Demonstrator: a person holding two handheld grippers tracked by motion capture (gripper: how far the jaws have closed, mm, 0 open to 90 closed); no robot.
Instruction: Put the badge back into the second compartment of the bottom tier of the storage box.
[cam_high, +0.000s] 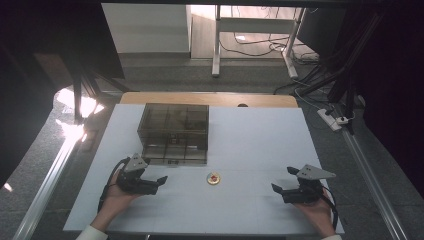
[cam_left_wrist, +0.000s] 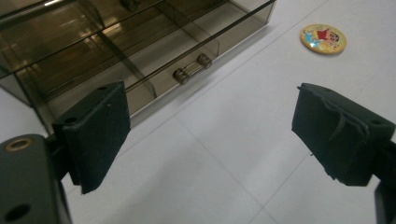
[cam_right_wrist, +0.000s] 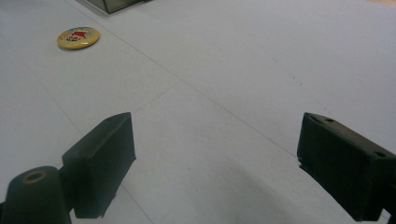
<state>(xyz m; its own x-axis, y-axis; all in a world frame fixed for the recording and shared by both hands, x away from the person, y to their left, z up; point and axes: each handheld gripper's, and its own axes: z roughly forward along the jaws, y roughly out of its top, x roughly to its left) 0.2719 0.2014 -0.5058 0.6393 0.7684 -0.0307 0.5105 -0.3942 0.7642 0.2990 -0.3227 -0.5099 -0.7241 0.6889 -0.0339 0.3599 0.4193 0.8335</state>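
badge (cam_high: 213, 178) flat on desk (cam_high: 260, 150), near-centre, just before drawer box (cam_high: 173, 132) | looks light, stiff, slick: pinch at rim | left claw (cam_high: 155, 181) spread, empty | right claw (cam_high: 282, 182) spread, empty

Round yellow badge (cam_high: 213, 178) lies before smoky drawer box (cam_high: 173, 133).

From the high view we look forward and down on the whole white table (cam_high: 250, 145), with floor beyond. From the left gripper view we sit low and close, facing the smoky transparent plastic drawer box (cam_left_wrist: 116, 51). From the right gripper view we skim the tabletop. All three views share the small round yellow cartoon badge (cam_high: 213, 178) (cam_left_wrist: 323, 38) (cam_right_wrist: 78, 37).
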